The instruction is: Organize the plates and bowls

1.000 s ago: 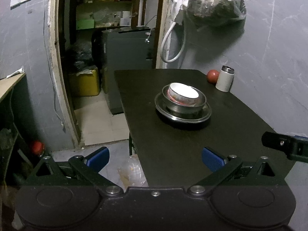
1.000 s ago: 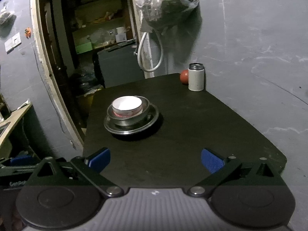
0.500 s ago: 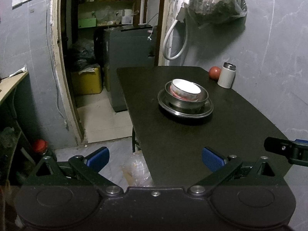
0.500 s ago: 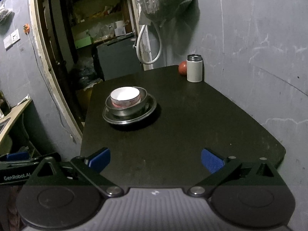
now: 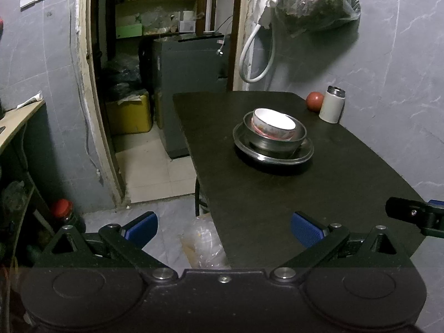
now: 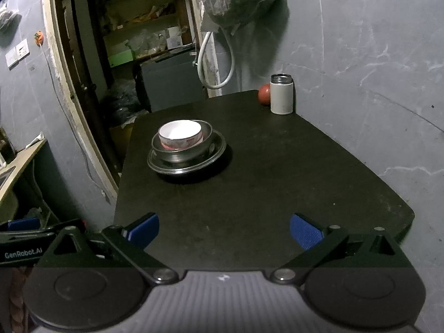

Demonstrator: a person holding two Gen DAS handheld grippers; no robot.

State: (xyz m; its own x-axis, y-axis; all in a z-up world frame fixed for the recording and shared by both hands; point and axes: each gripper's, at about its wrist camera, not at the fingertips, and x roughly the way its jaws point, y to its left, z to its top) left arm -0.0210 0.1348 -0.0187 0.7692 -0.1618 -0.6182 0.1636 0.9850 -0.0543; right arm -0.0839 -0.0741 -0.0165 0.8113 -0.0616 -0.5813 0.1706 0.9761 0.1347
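R claw [image 5: 416, 216] cut off, edge.

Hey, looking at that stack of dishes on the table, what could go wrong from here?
The white bowl sits off-centre in the steel bowl, which rests on the steel plate; a knock might tip it. The stack stands nearer the table edge on the doorway side, so a push could slide it off.

My dark desk [image 6: 263, 172] carries a steel plate [image 6: 166, 166] near its middle, plus a white flask [image 6: 281, 95] and a red ball [image 6: 263, 94] touching at the far corner.
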